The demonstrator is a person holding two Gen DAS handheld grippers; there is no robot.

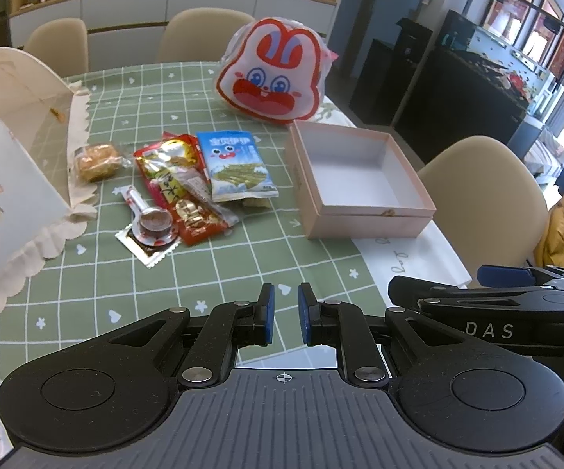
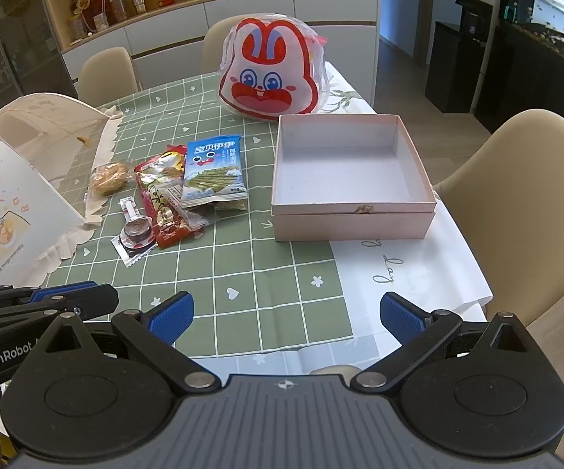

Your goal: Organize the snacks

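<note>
Hovering both claws above the green checked tabletop (image 2: 282, 273) before any pickup, left claw (image 1: 286, 312) narrowly parted and empty, right claw (image 2: 286, 318) wide apart; likely next, reaching for the blue seaweed-snack packet (image 2: 215, 172) lying just left of the empty pink cardboard box (image 2: 354, 215).

Each tool (image 1: 286, 312) (image 2: 285, 314) is black with 2 blue-padded fingers (image 2: 170, 318), silver pivot screws, ribbed grey body.

table (image 2: 243, 273): green checked cloth | rabbit-face bag (image 2: 272, 72): far end of table | mesh food cover (image 2: 36, 133): table's left edge | beige chairs (image 2: 524, 195): around table | cabinet with figurines (image 2: 204, 4): behind table
</note>
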